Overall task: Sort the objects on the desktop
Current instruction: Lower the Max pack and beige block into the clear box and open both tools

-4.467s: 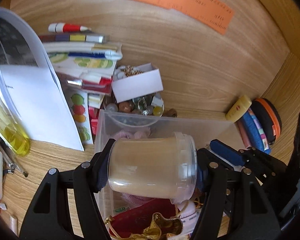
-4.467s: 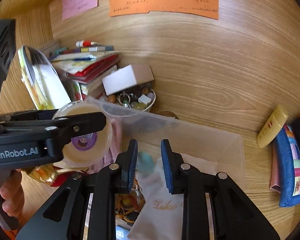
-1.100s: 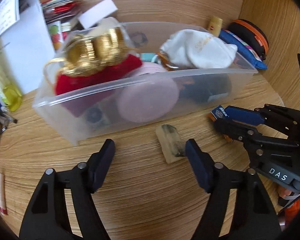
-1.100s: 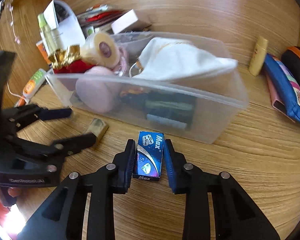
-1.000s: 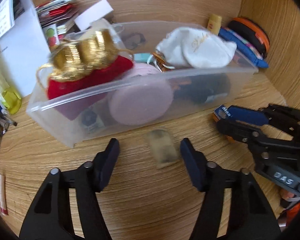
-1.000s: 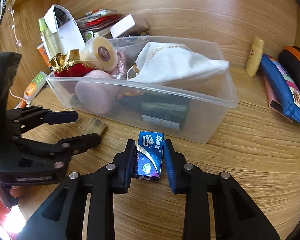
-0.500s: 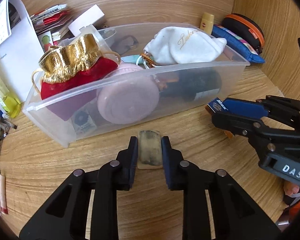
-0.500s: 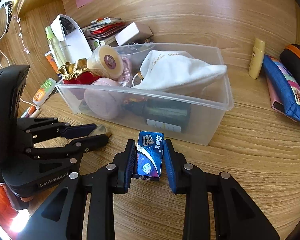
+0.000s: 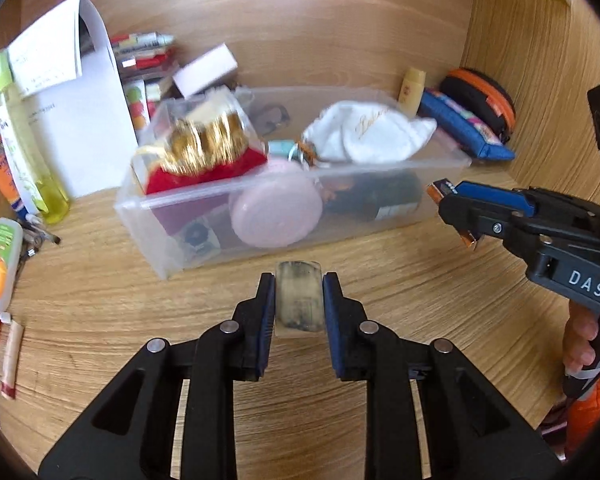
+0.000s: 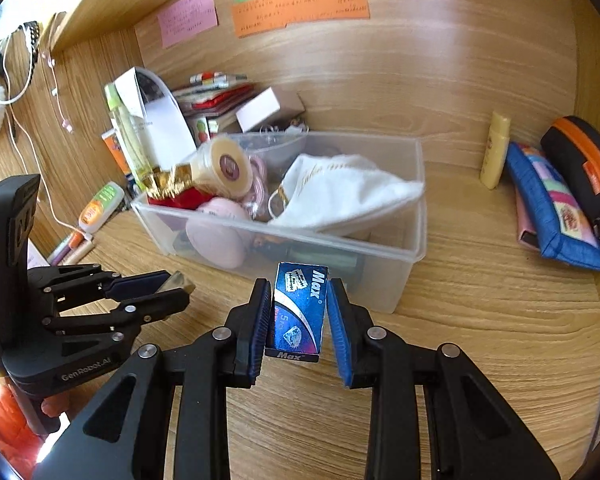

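Clear plastic bin (image 9: 168, 248) sits on the wooden desk (image 10: 480, 340), packed full: red pouch with gold top (image 9: 204, 148) at its left end, round cream-lidded jar (image 10: 220, 166) just behind the pouch, pink round case (image 9: 276, 214) against the front wall, white drawstring bag (image 10: 340, 196) with gold script lettering heaped on the right, dark bottle (image 9: 376, 198) lying underneath the bag.

Left gripper (image 9: 299, 300) held low, close in front of the bin, pointing at its front wall; clenched on a small smudged eraser (image 9: 299, 300), both pads pressing its sides.

Right gripper (image 10: 298, 312) also level before the bin, to the right of the other tool; clamped on a small blue box (image 10: 299, 312) held upright. Box reads "Max" on face and bottom edge, with a "5".

Tool bodies marked "GenRobot.AI" (left) and "DAS" (right).

Pink, green and orange sticky notes on the back wall, writing too small to read.
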`<state>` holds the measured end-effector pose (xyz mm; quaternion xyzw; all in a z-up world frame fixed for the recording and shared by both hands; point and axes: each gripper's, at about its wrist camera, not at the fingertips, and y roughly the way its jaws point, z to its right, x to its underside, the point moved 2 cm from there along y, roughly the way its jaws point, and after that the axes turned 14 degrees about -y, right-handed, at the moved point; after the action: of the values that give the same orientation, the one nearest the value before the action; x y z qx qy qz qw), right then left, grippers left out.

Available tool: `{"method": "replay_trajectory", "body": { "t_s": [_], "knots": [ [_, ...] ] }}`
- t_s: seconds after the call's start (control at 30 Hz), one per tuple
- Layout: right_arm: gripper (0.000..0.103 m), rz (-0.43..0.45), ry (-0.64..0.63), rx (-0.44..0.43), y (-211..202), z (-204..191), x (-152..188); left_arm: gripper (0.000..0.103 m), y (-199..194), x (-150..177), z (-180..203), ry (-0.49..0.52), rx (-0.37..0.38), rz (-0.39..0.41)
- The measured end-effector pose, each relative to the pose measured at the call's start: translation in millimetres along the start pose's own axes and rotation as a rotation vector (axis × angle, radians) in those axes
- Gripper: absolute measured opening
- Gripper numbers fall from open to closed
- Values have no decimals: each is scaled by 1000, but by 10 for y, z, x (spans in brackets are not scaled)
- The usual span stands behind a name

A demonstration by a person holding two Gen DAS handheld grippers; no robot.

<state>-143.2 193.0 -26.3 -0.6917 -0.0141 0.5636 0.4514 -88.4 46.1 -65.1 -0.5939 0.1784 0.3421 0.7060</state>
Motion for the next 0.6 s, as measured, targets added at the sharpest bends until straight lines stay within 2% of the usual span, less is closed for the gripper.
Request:
{"method": "replay_trajectory", "body": {
  "t_s": [0.3,0.6],
  "knots": [
    [26,74,-9,14,-239,0,-153,23,-360,-302,141,21,47,130],
    [26,95,1,36,-289,83,-224,23,-467,-597,200,24,82,192]
  ]
}}
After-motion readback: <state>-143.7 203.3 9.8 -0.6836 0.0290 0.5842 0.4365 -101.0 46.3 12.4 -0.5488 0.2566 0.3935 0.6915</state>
